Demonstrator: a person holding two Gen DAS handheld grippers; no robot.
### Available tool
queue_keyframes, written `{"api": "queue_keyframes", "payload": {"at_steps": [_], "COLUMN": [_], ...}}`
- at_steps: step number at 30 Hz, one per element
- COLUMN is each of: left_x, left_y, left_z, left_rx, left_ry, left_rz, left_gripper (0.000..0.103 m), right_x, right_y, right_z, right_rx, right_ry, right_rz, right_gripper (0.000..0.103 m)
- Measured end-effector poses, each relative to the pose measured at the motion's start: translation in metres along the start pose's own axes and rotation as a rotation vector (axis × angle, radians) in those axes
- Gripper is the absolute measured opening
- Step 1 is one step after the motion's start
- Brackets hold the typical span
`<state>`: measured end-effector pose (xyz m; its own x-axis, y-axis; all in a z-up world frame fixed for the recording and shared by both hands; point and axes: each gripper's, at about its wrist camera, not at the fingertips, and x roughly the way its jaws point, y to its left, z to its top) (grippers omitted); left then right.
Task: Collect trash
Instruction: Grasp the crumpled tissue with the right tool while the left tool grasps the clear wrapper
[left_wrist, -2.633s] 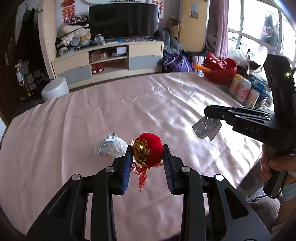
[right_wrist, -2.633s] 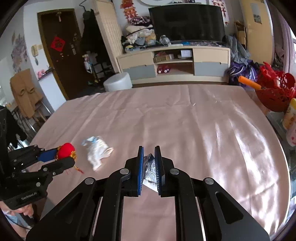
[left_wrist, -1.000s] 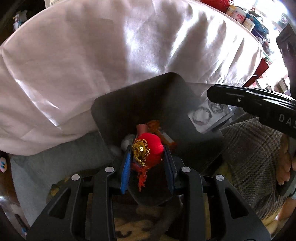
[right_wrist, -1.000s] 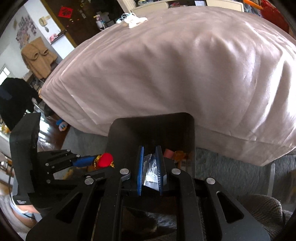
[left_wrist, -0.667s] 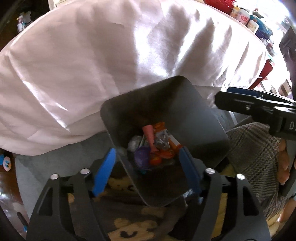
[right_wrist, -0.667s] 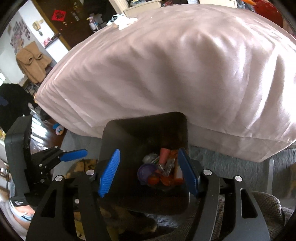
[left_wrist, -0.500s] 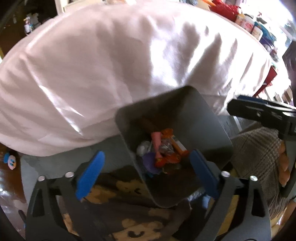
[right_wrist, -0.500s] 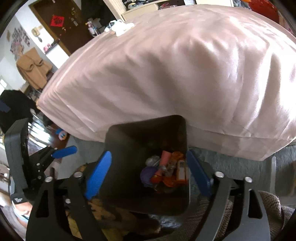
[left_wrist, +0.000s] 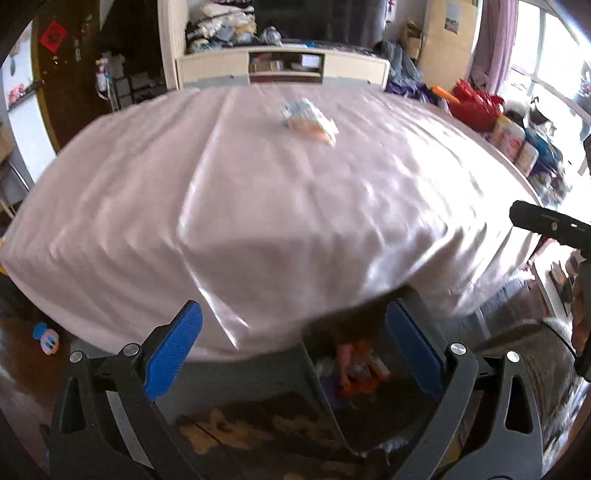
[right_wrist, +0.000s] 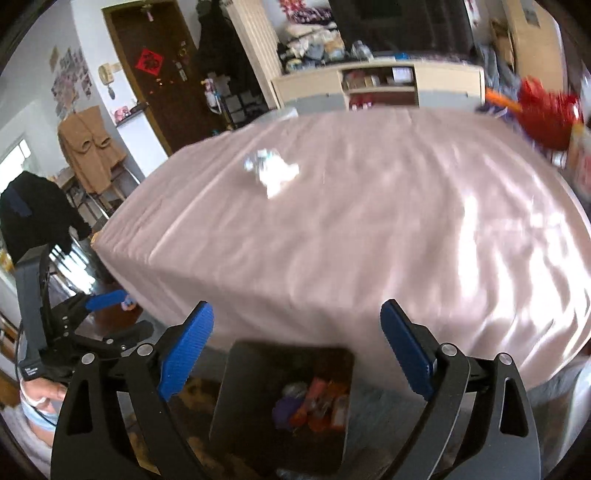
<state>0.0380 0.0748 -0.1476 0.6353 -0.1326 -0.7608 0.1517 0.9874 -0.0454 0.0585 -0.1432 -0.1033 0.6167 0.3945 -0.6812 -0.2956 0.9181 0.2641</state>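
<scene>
Left gripper (left_wrist: 293, 352): jaws spread wide, nothing between the blue pads (left_wrist: 173, 349). In the right wrist view it shows at 9 o'clock (right_wrist: 110, 314), also parted.
Right gripper (right_wrist: 297, 349): released, jaws wide apart and empty. In the left wrist view only one dark finger shows, at 3 o'clock (left_wrist: 546, 223).
Crumpled trash (left_wrist: 308, 120): a white wad with pale blue print and an orange-tinted underside, blurred by motion. It lies alone on the pink tablecloth (left_wrist: 258, 192) at about 12 o'clock, well apart from both grippers. In the right wrist view (right_wrist: 271, 171) it sits at 11 o'clock on the cloth.
Bin (right_wrist: 251, 398): a dark, square-mouthed container on the floor just below the table's near edge, at 6 o'clock between the right gripper's fingers.
Bin contents (right_wrist: 314, 404): a jumble of orange, red and pink pieces with a purple lump — too blurred to name singly.
</scene>
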Motion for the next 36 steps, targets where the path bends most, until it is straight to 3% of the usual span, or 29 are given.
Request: {"api": "queue_keyframes", "payload": {"at_steps": [6,14,21,25,32,36], "left_x": [-0.006,0.005,0.025,0.041,0.065,0.084], "left_y": [0.015,0.043,0.06,0.062,0.06,0.054], "left_z": [0.035,0.083,0.13,0.152,0.176,0.184], "left_rx": [0.018,-0.008,0.004,0.035,0.075,0.092], "left_ry": [-0.054,-0.096,-0.11,-0.1,-0.079,-0.05], "left_rz": [0.053,0.111,0.119,0.109,0.071,0.035], "left_gripper": [0.095,0.095,0.093,0.075,0.073,0.073], "right_x": [0.014,0.064,0.116,0.145,0.182,0.193], "right_y": [0.017,0.032,0.051,0.058,0.059,0.058], "right_z": [0.034,0.07,0.096,0.109,0.119,0.117], "right_rx": [-0.068,-0.117,-0.176,-0.187,-0.193,-0.201], "right_ry": [-0.026,-0.021,0.015,0.036,0.077,0.113], "right_rz": [-0.027,-0.06,-0.035,-0.011,-0.032,-0.035], "right_gripper": [0.092,0.091,0.055,0.05,0.05,0.036]}}
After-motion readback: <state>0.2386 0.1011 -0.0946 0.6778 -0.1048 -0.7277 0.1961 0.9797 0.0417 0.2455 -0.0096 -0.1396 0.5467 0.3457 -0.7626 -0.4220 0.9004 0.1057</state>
